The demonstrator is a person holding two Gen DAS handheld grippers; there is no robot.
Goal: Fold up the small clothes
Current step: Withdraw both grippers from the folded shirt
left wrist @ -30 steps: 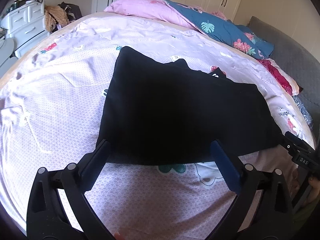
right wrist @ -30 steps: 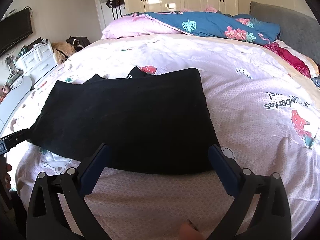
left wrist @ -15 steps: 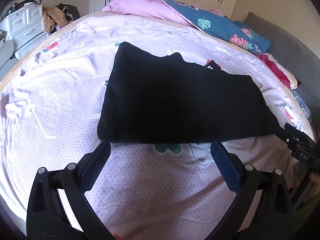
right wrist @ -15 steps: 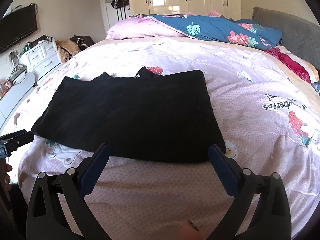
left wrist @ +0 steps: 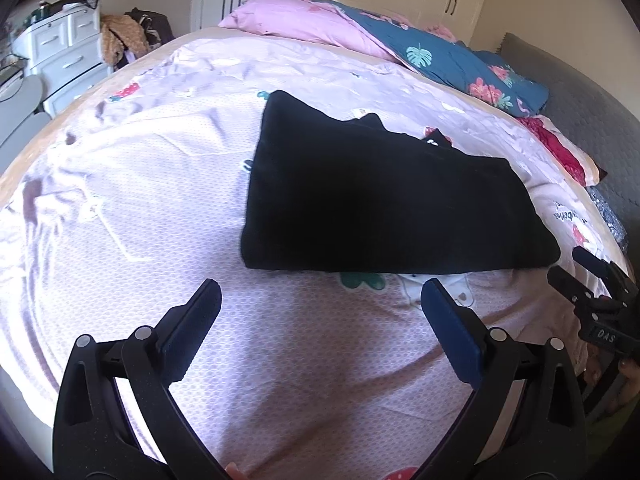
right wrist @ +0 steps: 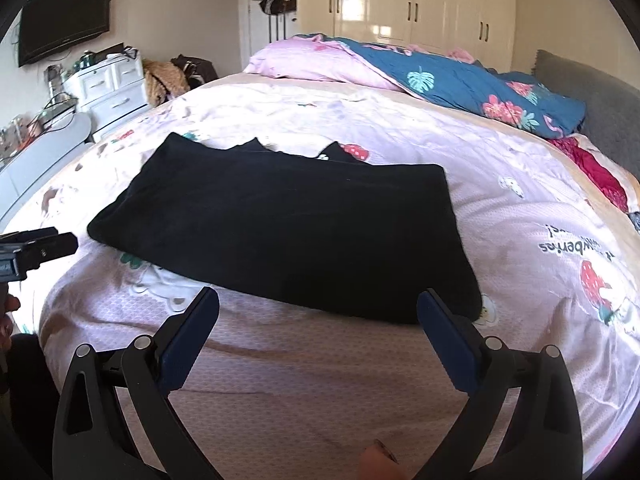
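Folded garment (left wrist: 384, 204) lying on bed cover (left wrist: 160, 208), pillows (left wrist: 304, 20) behind it (toward the wardrobe (right wrist: 420, 4)), drawer unit (right wrist: 112, 84) off left, both grippers hovering before it.

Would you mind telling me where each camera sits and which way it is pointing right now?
Left wrist: on the left gripper, open above the bed's near edge, facing the black garment; the right gripper shows at right.
Right wrist: on the right gripper, open, facing the garment; the left gripper shows at left.
Shared: garment, pink bedspread, blue quilt, wardrobes.
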